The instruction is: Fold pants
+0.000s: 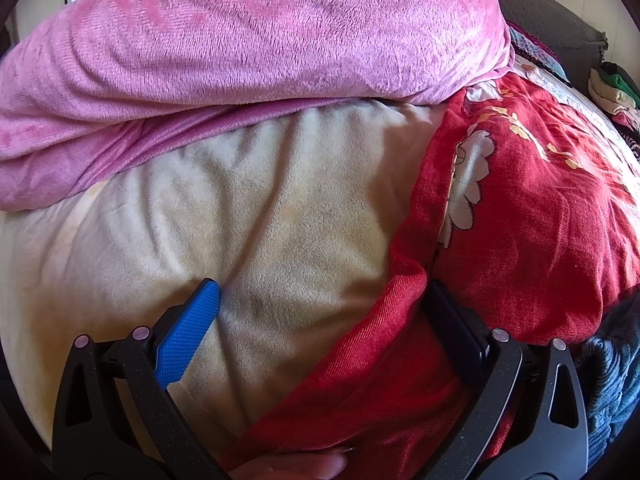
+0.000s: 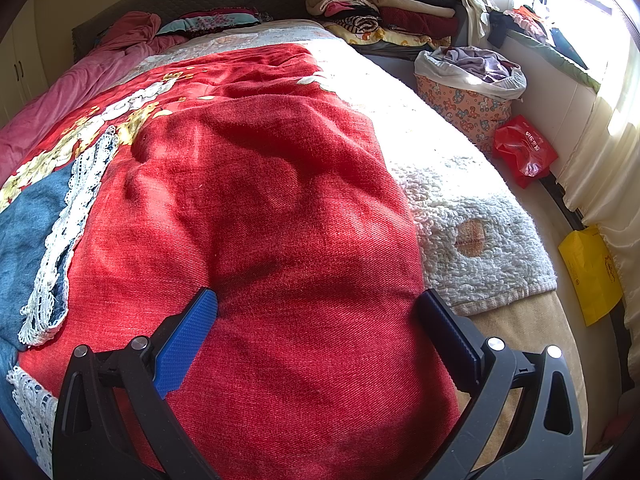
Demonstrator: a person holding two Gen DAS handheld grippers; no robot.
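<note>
Flanking the red pants (image 2: 260,200), both claws (image 1: 320,312) (image 2: 320,312) gape apart, pink blanket (image 1: 240,40) piled beyond.

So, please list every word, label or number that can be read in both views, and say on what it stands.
Red bag: a line of light print, too small and blurred to read.
Yellow bag: small dark marks and a logo, too blurred to read.
Patterned basket: pictures of animals only, no text.
Left wrist view: no text at all.
So nothing can be quoted.
</note>
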